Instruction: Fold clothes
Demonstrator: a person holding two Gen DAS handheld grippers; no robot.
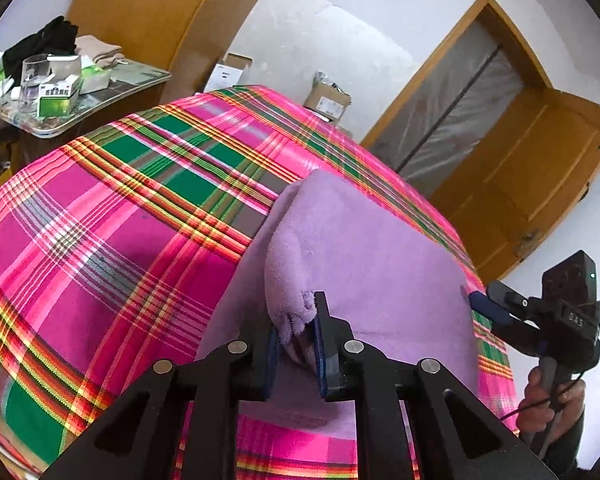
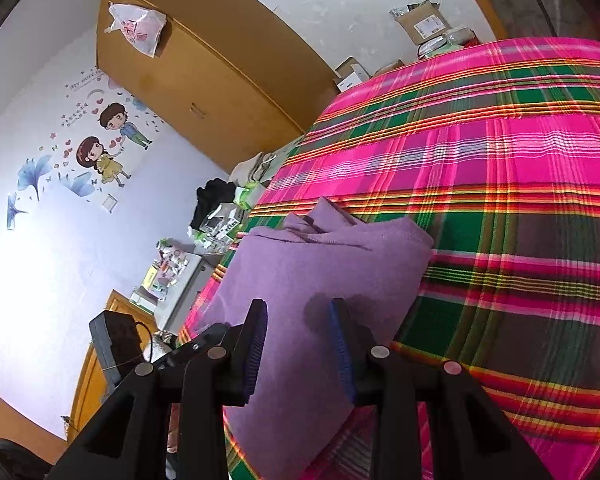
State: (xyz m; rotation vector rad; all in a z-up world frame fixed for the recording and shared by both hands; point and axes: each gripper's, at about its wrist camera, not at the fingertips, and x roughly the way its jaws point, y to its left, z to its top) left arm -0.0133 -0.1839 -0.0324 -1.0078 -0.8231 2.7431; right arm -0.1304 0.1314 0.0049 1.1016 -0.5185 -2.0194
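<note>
A purple fleece garment (image 1: 360,240) lies partly folded on a bed with a pink and green plaid cover (image 1: 120,220). My left gripper (image 1: 296,344) is shut on a bunched fold at the garment's near edge, which is lifted off the layer below. In the right wrist view the garment (image 2: 320,272) lies in flat layers, and my right gripper (image 2: 300,340) stands open just over it with only flat cloth showing between its blue pads. In the left wrist view the right gripper (image 1: 484,306) sits at the garment's right edge, held by a hand (image 1: 548,404).
The plaid cover (image 2: 500,160) stretches well beyond the garment. A cluttered side table (image 1: 100,100) with a glass (image 1: 34,80) and small boxes stands at the bed's far left. Behind are a wooden wardrobe (image 2: 204,80), a cardboard box (image 1: 328,100) and a wooden door (image 1: 540,168).
</note>
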